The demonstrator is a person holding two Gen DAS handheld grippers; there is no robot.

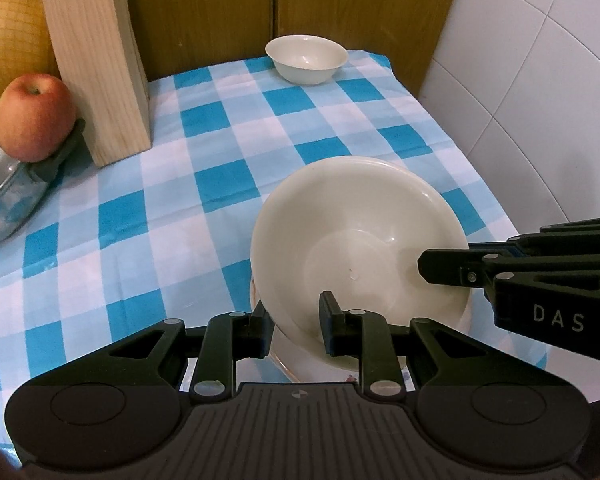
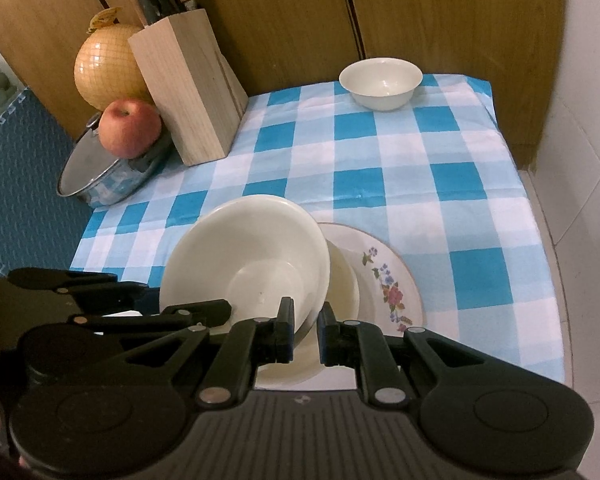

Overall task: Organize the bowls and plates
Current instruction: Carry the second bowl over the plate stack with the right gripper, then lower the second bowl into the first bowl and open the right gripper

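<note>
Tongs of the left hand (image 1: pixel 294 326) are pinched on the near rim of the large cream bowl (image 1: pixel 360 236), one pad outside the wall and one inside. Tongs of the right hand (image 2: pixel 305 332) are pinched on the same bowl's rim (image 2: pixel 244 248), at its right side. The bowl is thus held at two points and is tilted, its open side turned toward the cameras; the double grip is judged to steady a wide, smooth vessel while it is moved or lowered. Whether its base touches anything cannot be told. Just behind it, near the front edge of the tabletop (image 2: pixel 440 160), a second cream dish (image 2: pixel 342 280) is seen on a floral plate (image 2: pixel 388 276), presumably the stack being built. One small white bowl (image 2: pixel 380 82) is left near the back right corner, well apart. Counted: two tongs, one large bowl, one small bowl, one cream dish, one floral plate. At the left edge stand a knife block (image 2: pixel 188 92), an apple (image 2: pixel 129 127) on a lidded pot (image 2: pixel 100 176), and a netted yellow fruit (image 2: pixel 108 66).
</note>
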